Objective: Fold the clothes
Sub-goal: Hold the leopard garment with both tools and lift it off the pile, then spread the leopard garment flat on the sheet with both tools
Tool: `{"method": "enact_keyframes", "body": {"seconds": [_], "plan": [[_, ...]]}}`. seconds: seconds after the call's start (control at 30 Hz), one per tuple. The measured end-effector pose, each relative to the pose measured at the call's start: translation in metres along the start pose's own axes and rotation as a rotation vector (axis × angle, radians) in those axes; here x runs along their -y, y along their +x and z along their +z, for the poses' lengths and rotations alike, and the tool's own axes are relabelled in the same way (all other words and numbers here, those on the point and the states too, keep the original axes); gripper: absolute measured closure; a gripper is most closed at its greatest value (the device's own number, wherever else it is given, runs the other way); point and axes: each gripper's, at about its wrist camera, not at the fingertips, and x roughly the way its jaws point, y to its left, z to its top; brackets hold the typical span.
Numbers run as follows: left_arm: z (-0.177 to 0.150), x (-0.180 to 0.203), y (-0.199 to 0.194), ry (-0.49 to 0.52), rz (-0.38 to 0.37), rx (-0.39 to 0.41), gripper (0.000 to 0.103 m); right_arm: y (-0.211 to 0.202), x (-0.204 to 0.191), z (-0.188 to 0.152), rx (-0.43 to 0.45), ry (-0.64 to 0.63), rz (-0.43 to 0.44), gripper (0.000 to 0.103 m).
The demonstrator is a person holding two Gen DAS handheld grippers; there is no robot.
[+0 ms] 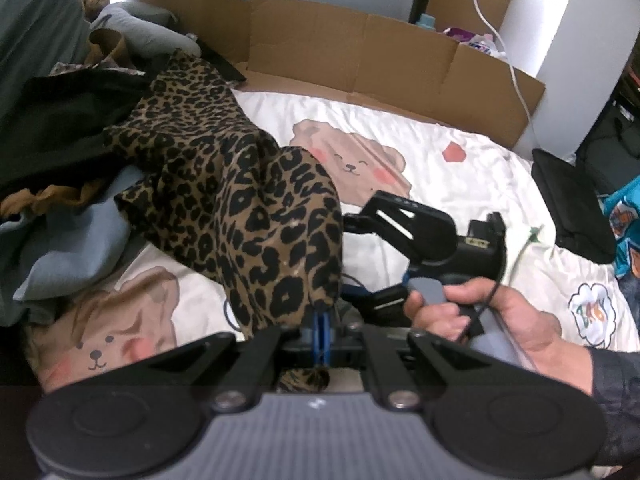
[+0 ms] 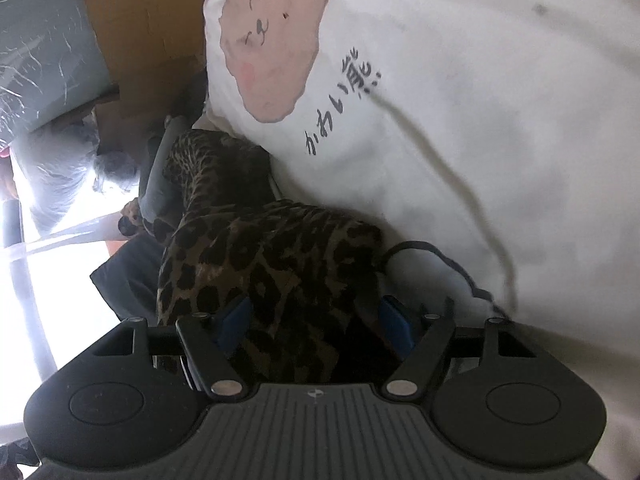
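One leopard-print garment (image 1: 240, 200) hangs lifted above the bed (image 1: 460, 168), trailing from a clothes pile (image 1: 60, 184) at its side. The left gripper (image 1: 320, 326) is clamped on its edge. The right gripper (image 2: 316, 320), jaws spread, has cloth between them. Three printed bears show on the sheet.

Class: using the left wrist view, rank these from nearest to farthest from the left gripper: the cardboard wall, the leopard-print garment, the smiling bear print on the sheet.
1. leopard-print garment, clamped in the left gripper.
2. smiling bear print, mid-bed, beyond the garment.
3. cardboard wall, along the far edge.
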Motion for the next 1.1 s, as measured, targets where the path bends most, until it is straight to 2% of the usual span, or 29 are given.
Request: {"method": "enact_keyframes", "body": {"seconds": [0.1,0.13,0.23,0.33,0.73,0.9,1.1], "plan": [[-0.001,-0.003,0.002,-0.004,-0.001,-0.006,0.101,0.008,0.000,0.001,0.008,-0.006,-0.024,0.034],[-0.002,-0.004,0.002,-0.005,-0.002,-0.007,0.101,0.008,0.000,0.002,0.012,-0.009,-0.029,0.040],[-0.005,-0.002,0.003,-0.002,-0.005,-0.013,0.101,0.009,-0.005,0.004,0.025,-0.040,-0.032,0.061],[-0.007,0.001,0.005,0.000,-0.014,-0.018,0.101,0.003,-0.017,0.006,0.054,-0.116,-0.059,0.092],[-0.016,0.042,0.019,0.046,-0.106,-0.030,0.101,-0.077,-0.073,0.019,0.192,-0.379,-0.057,0.096],[-0.013,0.067,0.030,0.056,-0.175,-0.042,0.101,-0.111,-0.091,0.028,0.244,-0.449,-0.096,0.096],[-0.008,0.100,0.043,0.073,-0.253,-0.051,0.101,-0.151,-0.114,0.048,0.293,-0.532,-0.192,0.096]]}}
